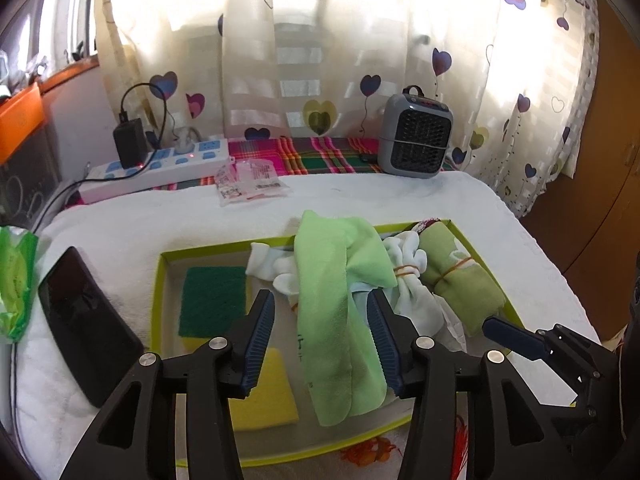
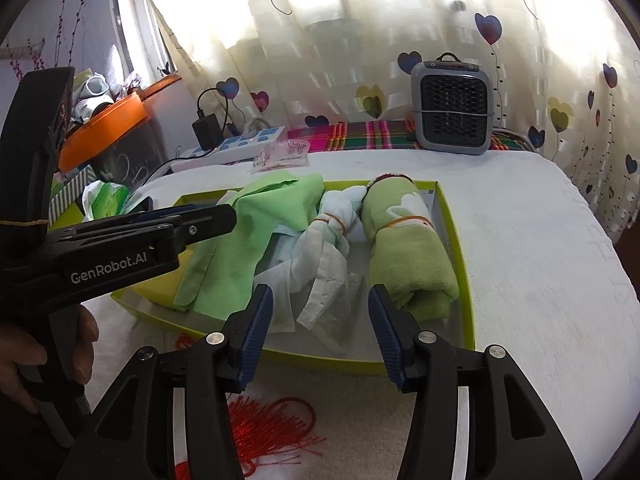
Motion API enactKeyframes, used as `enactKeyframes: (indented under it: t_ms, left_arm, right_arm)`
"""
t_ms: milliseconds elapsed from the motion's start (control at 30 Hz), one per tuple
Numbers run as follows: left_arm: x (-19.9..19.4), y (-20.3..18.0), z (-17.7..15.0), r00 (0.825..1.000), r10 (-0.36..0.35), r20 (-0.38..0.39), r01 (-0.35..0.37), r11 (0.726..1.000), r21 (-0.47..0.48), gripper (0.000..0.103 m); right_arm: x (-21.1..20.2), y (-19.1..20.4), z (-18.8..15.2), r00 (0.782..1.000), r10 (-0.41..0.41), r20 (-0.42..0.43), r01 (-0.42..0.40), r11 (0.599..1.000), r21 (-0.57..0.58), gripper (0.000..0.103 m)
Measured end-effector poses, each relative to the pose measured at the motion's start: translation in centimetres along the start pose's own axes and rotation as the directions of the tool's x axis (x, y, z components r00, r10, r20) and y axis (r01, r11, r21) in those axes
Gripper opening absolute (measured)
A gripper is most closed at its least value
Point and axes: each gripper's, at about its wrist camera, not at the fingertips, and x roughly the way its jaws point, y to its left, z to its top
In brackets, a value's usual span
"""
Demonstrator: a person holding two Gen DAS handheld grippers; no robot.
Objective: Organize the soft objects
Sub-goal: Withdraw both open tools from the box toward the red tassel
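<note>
Nearest, the left gripper (image 1: 320,338) stands released, its pads either side of the green cloth (image 1: 336,320) without pressing it. Likewise the right gripper (image 2: 316,332) is unclenched over the tray's (image 2: 466,280) near edge, nothing between its pads. Farther in, the tied white bundle (image 2: 328,240) lies between the cloth and the green roll (image 2: 404,248). Beyond, a heater (image 2: 454,108) sits against the curtain.

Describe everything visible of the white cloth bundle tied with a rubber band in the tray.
The white cloth bundle is thin, soft, crumpled fabric cinched by an orange-brown rubber band, its loose ends fanning out on both sides. It lies in the green-rimmed tray, between the light green cloth and the banded green towel roll, touching both.
</note>
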Motion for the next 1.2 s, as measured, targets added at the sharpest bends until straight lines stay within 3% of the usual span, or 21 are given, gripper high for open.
enactKeyframes:
  t_ms: [1200]
  left_arm:
    - [-8.2, 1.6, -6.7, 1.0, 0.005, 0.008, -0.004, 0.998, -0.055, 0.048]
  right_arm:
    - [-4.8, 2.7, -4.2, 1.0, 0.013, -0.007, -0.013, 0.999, 0.049, 0.053]
